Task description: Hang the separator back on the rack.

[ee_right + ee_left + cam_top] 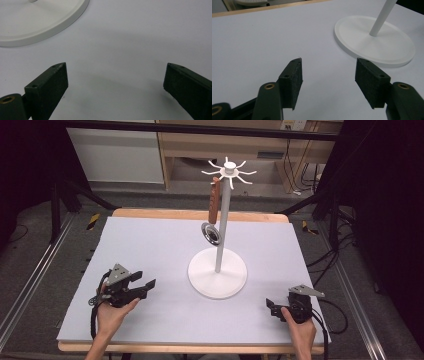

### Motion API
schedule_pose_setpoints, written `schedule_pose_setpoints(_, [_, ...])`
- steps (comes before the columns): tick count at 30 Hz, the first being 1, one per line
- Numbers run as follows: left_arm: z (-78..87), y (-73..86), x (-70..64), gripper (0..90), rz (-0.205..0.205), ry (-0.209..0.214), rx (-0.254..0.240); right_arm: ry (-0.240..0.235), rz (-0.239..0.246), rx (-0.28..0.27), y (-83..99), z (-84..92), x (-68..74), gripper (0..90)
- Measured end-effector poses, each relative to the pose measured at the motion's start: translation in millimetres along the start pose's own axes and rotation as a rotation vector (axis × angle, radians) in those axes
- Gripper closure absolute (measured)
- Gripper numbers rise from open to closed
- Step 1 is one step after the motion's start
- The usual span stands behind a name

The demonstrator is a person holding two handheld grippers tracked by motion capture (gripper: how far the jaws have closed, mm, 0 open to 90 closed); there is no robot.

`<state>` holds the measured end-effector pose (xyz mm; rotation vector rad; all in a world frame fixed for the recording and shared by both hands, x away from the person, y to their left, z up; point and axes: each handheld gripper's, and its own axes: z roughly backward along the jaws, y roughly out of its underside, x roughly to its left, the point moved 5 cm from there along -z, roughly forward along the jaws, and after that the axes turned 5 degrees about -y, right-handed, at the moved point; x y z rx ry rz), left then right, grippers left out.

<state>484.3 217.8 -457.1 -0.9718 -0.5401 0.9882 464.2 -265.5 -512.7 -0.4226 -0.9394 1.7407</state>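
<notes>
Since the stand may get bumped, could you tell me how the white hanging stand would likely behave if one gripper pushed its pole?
The stand would probably slide before tipping: its round base is wide and flat. A high push is riskier, since the pole is tall and thin. The hanging utensil would likely swing.

High view: above the person's side, facing forward and down over the whole table (150,245).
Left gripper view: low, close to the surface, toward the white stand base (374,42).
Right gripper view: lower, closer (base edge shared).
</notes>
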Motion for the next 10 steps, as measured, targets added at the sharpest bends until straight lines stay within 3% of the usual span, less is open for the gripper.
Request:
schedule_pose_setpoints(4, [5.5,9.6,16.2,37.2,0.035,-0.037,0.007,0.005,-0.001,0.003,2.2,0.7,-2.6,6.2])
schedule_pose_setpoints(10, [6.5,26.0,35.2,36.6,0.048,-0.093,0.051,0.009,0.014,0.017,4.4,1.4,-5.1,6.2])
